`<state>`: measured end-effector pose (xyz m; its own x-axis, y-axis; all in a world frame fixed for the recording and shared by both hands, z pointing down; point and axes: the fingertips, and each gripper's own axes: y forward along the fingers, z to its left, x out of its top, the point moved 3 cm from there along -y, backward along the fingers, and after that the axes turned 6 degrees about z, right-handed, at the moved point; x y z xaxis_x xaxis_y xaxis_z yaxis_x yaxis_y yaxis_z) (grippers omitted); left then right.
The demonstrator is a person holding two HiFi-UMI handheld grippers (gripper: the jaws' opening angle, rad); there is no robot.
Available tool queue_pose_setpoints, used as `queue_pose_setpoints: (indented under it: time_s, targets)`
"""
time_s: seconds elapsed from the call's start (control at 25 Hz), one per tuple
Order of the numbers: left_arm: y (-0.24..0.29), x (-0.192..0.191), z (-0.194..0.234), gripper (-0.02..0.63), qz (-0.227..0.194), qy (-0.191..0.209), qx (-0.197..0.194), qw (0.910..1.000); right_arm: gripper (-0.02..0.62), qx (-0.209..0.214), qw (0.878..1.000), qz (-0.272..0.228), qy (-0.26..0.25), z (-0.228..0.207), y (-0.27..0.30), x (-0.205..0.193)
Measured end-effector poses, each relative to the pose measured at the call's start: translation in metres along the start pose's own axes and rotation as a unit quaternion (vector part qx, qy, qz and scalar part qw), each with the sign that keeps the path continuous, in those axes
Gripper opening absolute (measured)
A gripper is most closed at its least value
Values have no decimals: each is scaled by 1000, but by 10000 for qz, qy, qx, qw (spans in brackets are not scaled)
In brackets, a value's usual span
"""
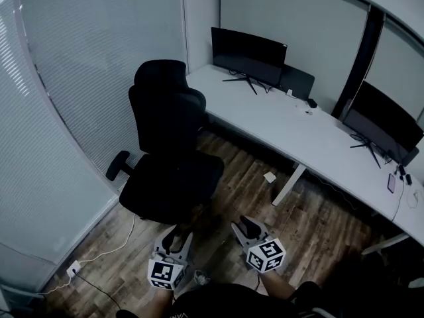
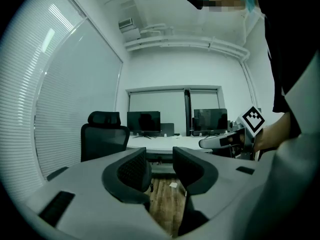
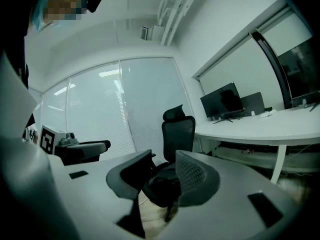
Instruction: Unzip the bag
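Grey and black plastic comes nearest: the left gripper [image 1: 177, 238] and the right gripper [image 1: 248, 226] hang low, close to the person's body, on the near side of the black office chair [image 1: 169, 158]. They sit side by side and aim roughly towards the chair. This looks like a waiting pose and not a working one, since nothing is within reach of either tool. In the left gripper view the jaws stand moderately spread, and only the wood-plank floor [image 1: 265, 204] shows through the gap. In the right gripper view the jaws are likewise parted, with the chair's seat showing far off between them. Neither gripper pinches or touches anything. The chair itself is empty and pulled back from the long white desk [image 1: 291, 121] that runs behind it and off to its right, probably pushed aside to leave standing room. A small pale scrap [image 1: 269, 177] lies on the floor to the right of the chair, near a desk leg. Two dark monitors [image 1: 248, 55] stand on the desk beyond the chair, one behind it and one well to its right. The bag appears in no view, not on the chair, the desk or the floor, so the unzipping looks not yet begun.
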<state>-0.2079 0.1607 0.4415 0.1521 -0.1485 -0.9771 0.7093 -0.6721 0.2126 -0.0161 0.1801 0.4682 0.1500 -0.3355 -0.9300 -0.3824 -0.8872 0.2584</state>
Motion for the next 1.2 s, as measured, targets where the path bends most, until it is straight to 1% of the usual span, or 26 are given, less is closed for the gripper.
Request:
queue_pose_setpoints:
  time_s: [0.12,0.24,0.4,0.64,0.8,1.0,1.2]
  targets:
    - [17,-8,26,161,228,103,-210,9995,133,-133,9998,55,109,-5,25,-6]
    - [32,-18,49,163,272,234,-405,9985,133,-237,9995,77,183,-7,48,-13]
    - [50,-29,67,166,419,320,-665,9964,133,-402,9987,137,284,-16,69,-23]
    - [73,-46,83,169,697,363,-749,9941,133,-432,9977,314,415,-34,95,-38]
    - [93,-58,89,169,848,326,-685,9935,133,-244,9979,489,350,-55,119,-48]
    - [125,-71,87,169,1033,320,-529,9927,133,212,9962,817,207,-87,151,-61]
    - [161,-89,87,169,1405,629,-488,9869,133,747,9895,1236,-48,-115,192,-81]
